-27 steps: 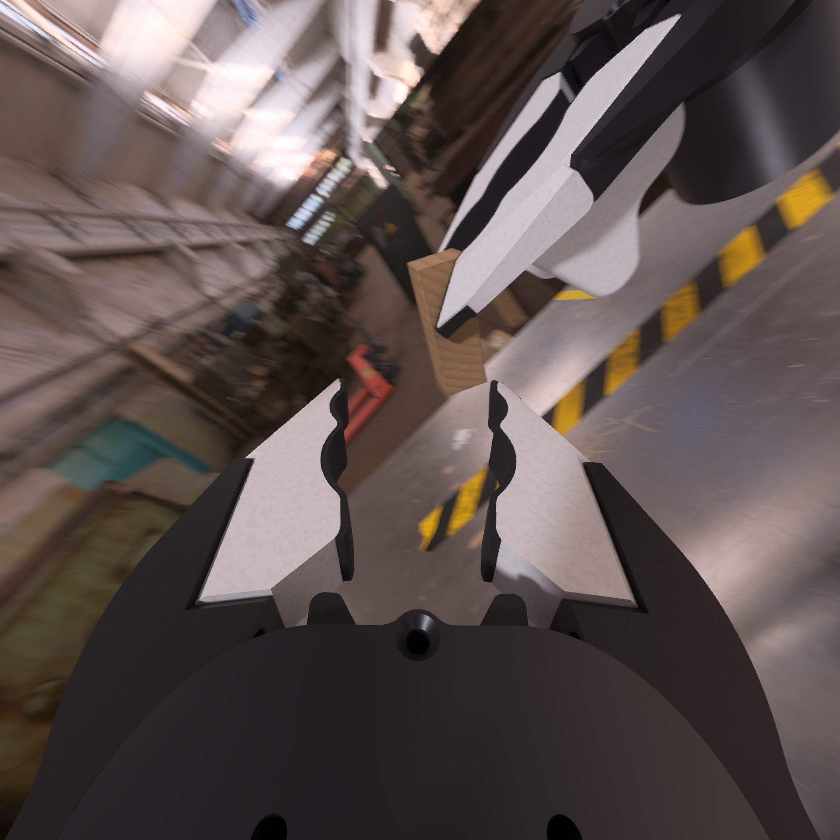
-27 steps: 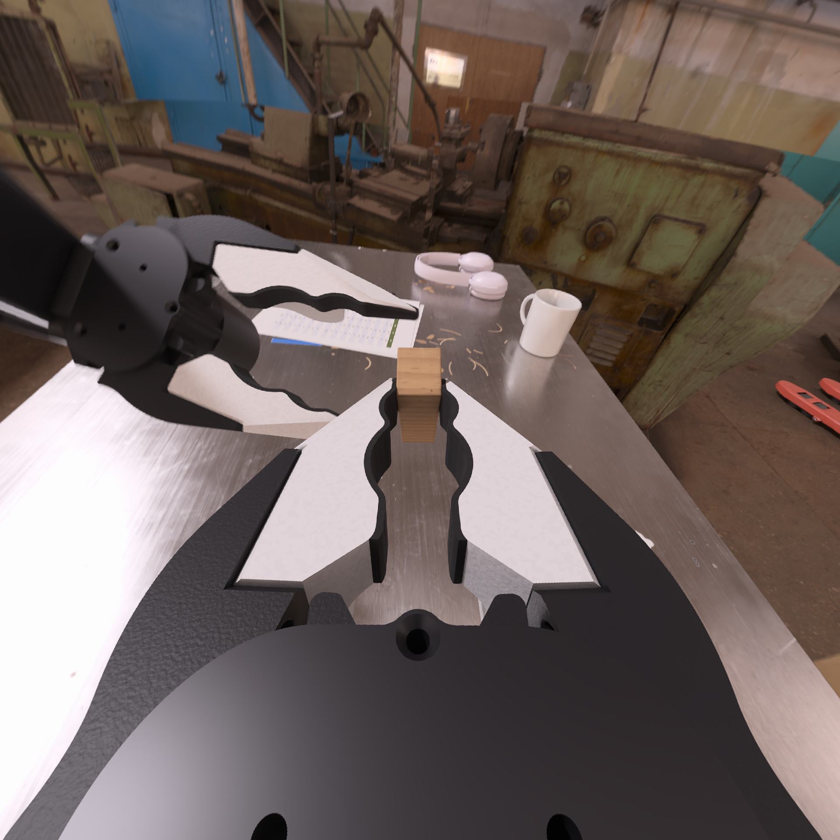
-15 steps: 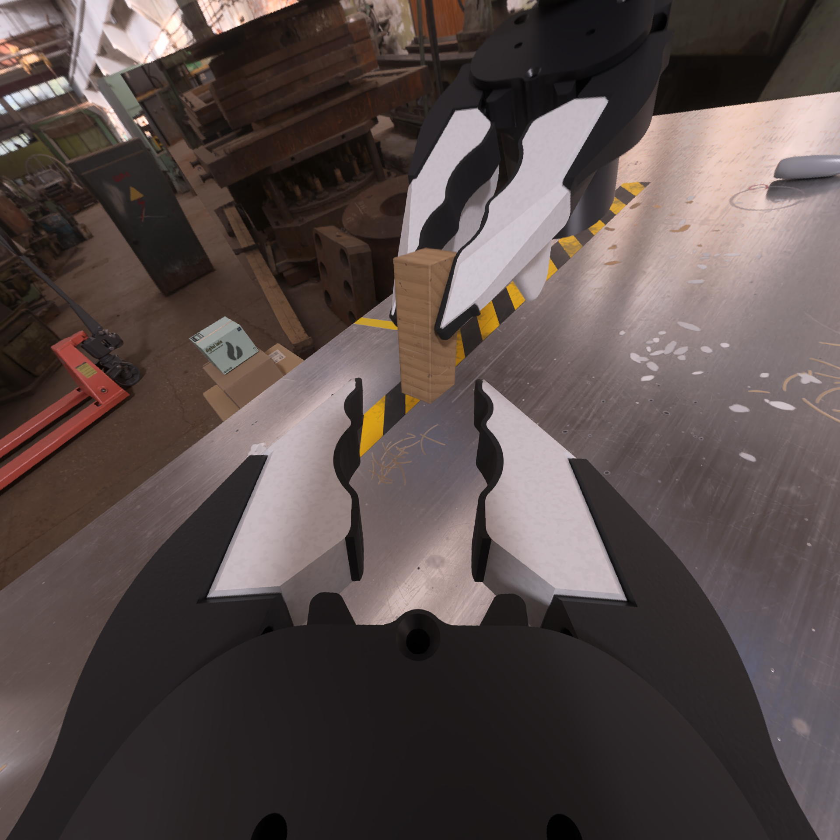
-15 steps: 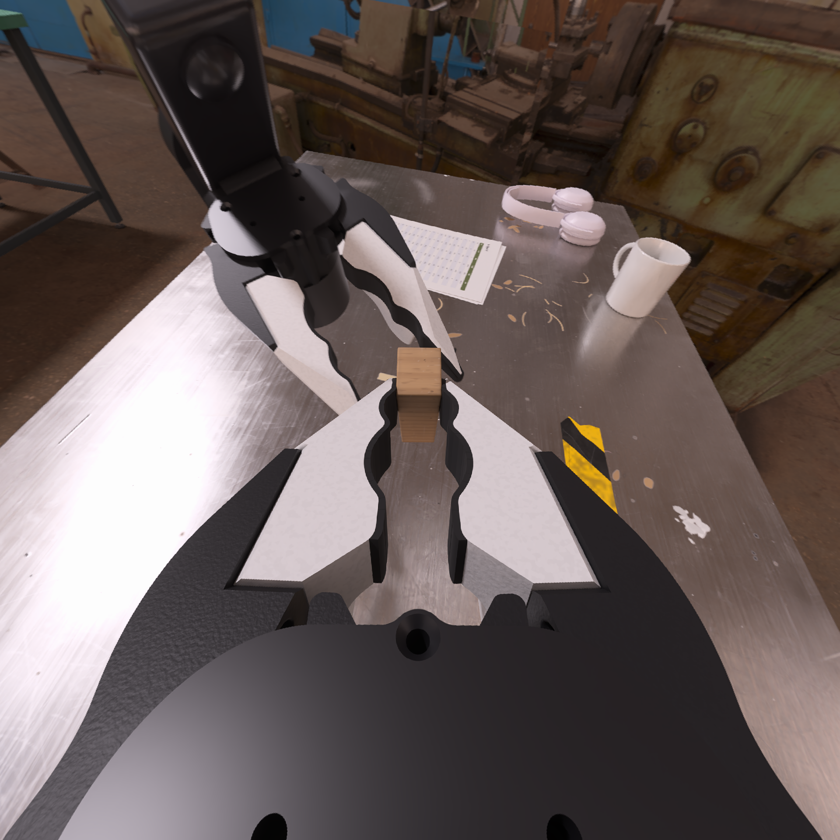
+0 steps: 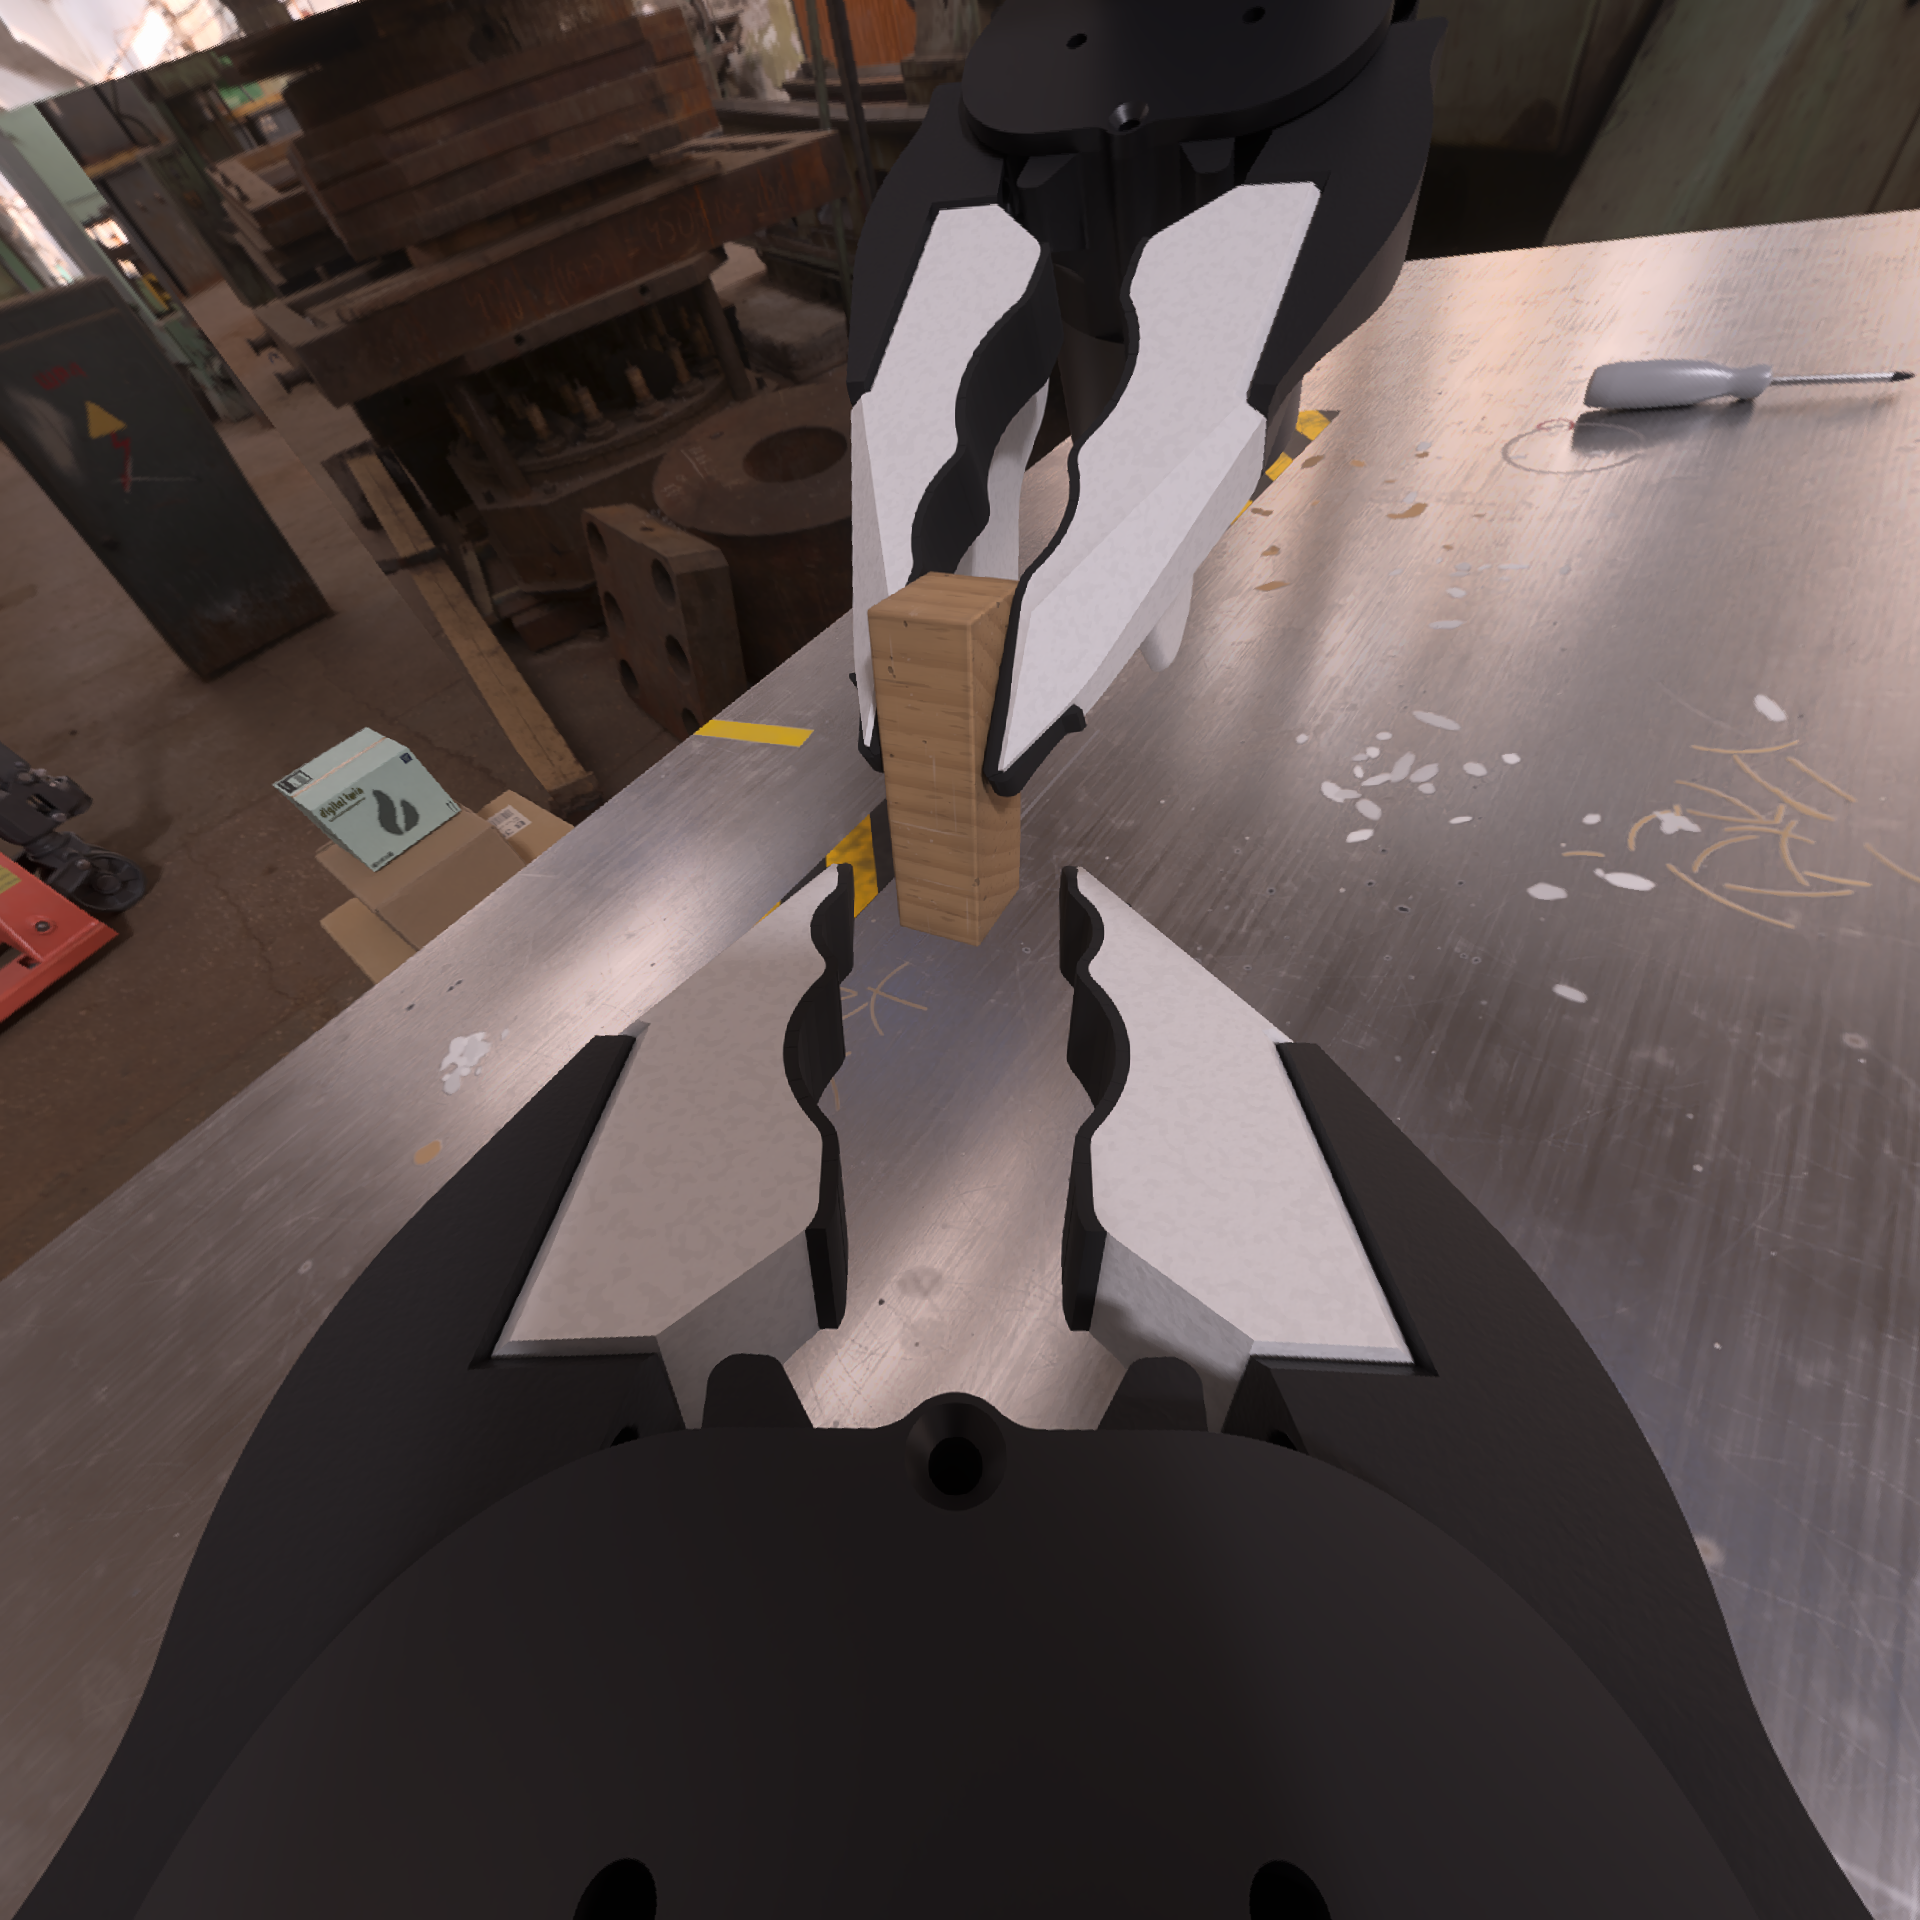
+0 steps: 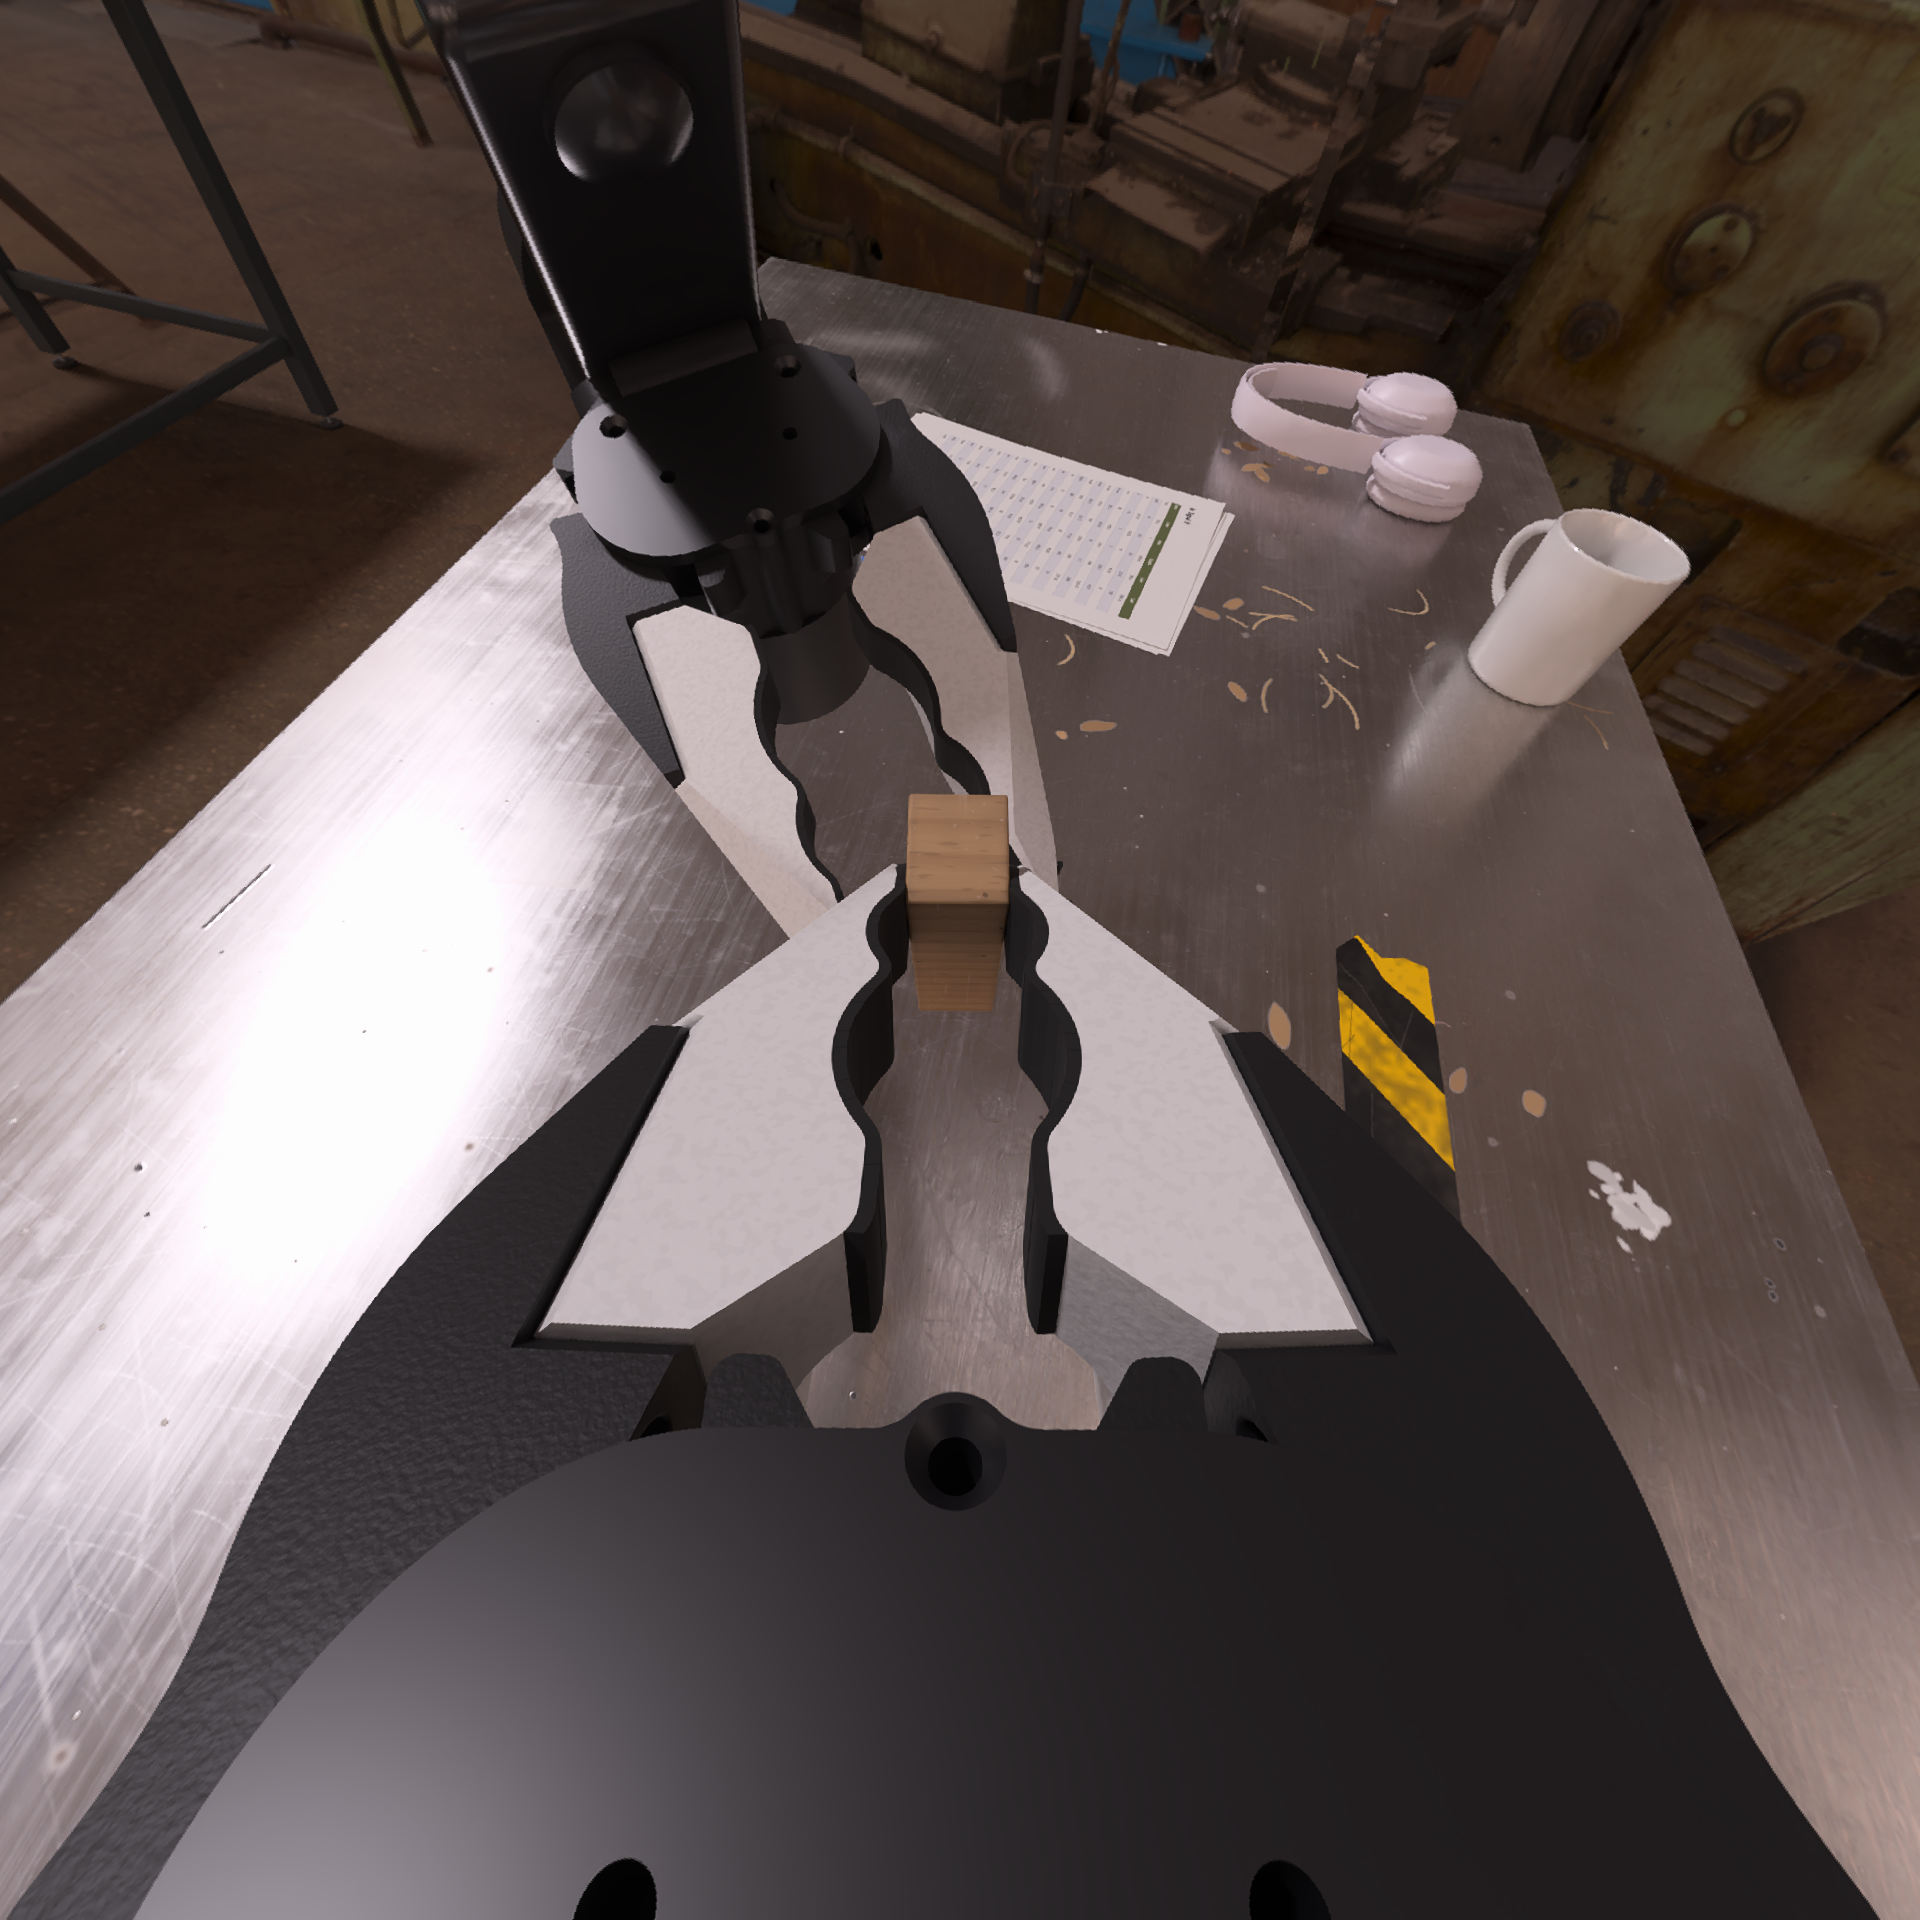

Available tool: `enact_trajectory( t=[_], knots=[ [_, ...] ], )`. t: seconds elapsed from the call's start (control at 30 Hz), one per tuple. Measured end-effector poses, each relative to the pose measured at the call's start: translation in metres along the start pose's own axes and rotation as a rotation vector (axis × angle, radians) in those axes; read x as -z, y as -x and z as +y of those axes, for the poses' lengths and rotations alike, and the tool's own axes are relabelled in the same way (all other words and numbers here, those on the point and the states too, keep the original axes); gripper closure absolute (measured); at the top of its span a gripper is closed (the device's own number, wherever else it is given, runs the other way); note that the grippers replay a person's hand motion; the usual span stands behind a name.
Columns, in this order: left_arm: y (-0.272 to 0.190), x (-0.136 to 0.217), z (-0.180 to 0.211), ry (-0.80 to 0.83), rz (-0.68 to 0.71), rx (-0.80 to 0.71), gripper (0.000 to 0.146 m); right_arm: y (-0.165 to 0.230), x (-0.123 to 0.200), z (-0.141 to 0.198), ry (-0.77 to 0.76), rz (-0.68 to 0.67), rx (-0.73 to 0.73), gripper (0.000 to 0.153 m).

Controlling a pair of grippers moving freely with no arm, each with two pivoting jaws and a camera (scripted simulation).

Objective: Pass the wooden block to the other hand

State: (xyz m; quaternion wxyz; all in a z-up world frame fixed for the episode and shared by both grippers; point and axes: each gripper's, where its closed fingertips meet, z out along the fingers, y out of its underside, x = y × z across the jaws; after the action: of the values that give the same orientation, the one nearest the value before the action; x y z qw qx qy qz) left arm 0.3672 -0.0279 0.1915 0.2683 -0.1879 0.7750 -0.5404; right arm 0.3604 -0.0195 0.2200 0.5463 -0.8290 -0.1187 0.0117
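The wooden block [image 5: 943, 769] is a long light-brown bar held above the metal table [image 5: 1558, 1039]. My right gripper [image 6: 958, 878] is shut on one end of the block [image 6: 956, 894]. In the left wrist view the right gripper [image 5: 940, 764] comes in from above and points at me. My left gripper [image 5: 956, 878] is open and faces it. The block's free end sits just between my left fingertips, with a gap on each side. In the right wrist view the left gripper's fingers [image 6: 717, 727] spread open on either side of the block's far end.
A grey screwdriver [image 5: 1673, 384] lies at the table's far right. A white mug [image 6: 1569, 603], pale headphones [image 6: 1361, 436] and a printed sheet [image 6: 1101, 540] sit behind the left gripper. Black-and-yellow tape [image 6: 1392, 1049] marks the table. Boxes [image 5: 416, 862] stand on the floor.
My left gripper has swung round to face the right gripper and moved closer, so the block's free end now sits between its open fingertips. The right gripper still holds the block.
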Motion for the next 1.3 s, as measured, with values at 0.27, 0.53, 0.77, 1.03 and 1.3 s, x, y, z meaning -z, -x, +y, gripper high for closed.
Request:
enact_trajectory(
  t=[0.27, 0.53, 0.77, 1.03, 1.3],
  knots=[
    [-0.002, -0.003, 0.0, 0.006, 0.001, 0.005, 0.115, 0.003, -0.002, -0.004, -0.018, -0.013, 0.002, 0.135],
    [-0.002, -0.002, 0.001, 0.011, -0.006, -0.013, 0.121, 0.004, -0.002, -0.004, -0.016, -0.017, 0.009, 0.135],
    [0.007, -0.004, 0.002, 0.005, -0.061, -0.027, 0.121, -0.001, 0.0, -0.011, -0.027, 0.051, 0.025, 0.102],
    [0.017, 0.003, -0.004, -0.034, -0.117, -0.052, 0.121, -0.015, 0.014, -0.038, -0.188, 0.131, -0.02, 0.089],
    [0.043, 0.029, -0.021, -0.081, -0.288, -0.099, 0.121, -0.031, 0.017, -0.058, -0.34, 0.228, -0.045, 0.089]
  ],
)
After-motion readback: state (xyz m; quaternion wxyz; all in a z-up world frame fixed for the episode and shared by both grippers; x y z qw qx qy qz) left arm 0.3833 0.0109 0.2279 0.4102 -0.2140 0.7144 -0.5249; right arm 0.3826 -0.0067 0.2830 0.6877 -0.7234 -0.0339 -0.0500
